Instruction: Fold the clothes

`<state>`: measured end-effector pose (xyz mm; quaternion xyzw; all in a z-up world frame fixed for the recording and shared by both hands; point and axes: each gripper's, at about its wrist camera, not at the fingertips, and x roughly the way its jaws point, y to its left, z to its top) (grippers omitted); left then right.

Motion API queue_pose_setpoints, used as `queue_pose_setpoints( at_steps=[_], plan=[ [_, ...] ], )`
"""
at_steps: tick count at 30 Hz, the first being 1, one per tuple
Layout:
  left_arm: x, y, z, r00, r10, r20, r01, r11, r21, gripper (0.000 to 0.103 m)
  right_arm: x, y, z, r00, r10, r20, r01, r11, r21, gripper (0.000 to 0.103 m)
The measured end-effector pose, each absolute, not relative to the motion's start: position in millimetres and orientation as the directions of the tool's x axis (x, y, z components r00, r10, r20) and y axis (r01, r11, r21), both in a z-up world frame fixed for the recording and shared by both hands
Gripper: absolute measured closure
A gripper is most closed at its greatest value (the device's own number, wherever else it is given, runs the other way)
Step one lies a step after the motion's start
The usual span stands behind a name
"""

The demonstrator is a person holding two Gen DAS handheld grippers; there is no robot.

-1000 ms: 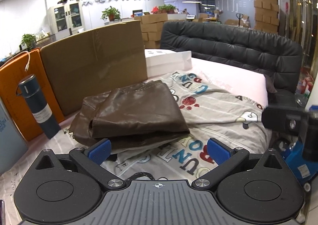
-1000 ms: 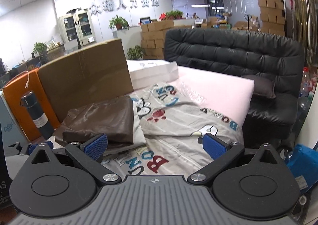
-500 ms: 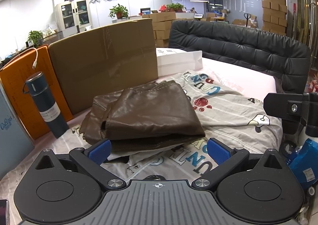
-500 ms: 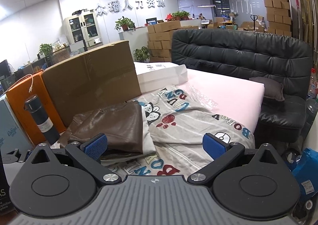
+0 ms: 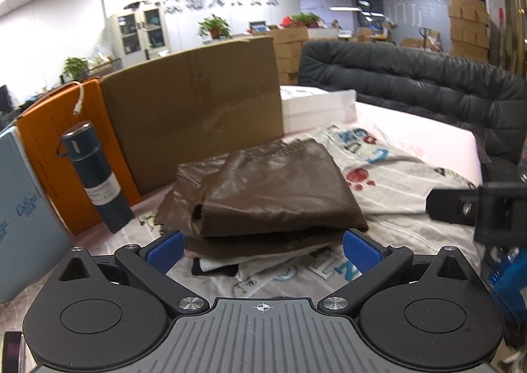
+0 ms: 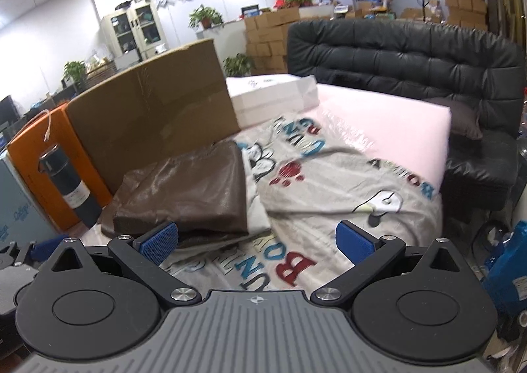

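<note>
A folded brown leather-look garment [image 5: 263,188] lies on a printed grey-white cloth [image 5: 388,182] that covers the work surface. It also shows at left in the right wrist view [image 6: 187,195], with the printed cloth [image 6: 329,195] to its right. My left gripper [image 5: 263,249] is open and empty, its blue pads just short of the garment's near edge. My right gripper [image 6: 257,243] is open and empty, above the printed cloth, right of the garment. Part of the right gripper shows at the right edge of the left wrist view [image 5: 474,205].
A large cardboard box [image 5: 194,109], an orange box [image 5: 62,129] and a dark blue flask [image 5: 95,178] stand at the left. A white box [image 5: 316,109] and a pink foam pad [image 6: 385,129] lie behind. A black sofa [image 6: 411,56] bounds the back right.
Both grippers have shifted slightly; the garment and cloth sit a little higher and closer in the views. Both stay open and empty. The right wrist view is slightly motion-blurred.
</note>
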<state>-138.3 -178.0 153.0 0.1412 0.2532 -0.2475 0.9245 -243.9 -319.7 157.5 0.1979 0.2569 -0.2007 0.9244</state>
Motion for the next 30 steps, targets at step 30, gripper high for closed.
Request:
queue_pose_setpoints(
  at_steps=[30],
  plan=[
    [-167,-123,175,0.847,-0.208,-0.489,0.290,0.952,0.097,0.000,-250,-299,148,0.788,-0.222,-0.574,0.407,0.888,0.215,0.000]
  ],
)
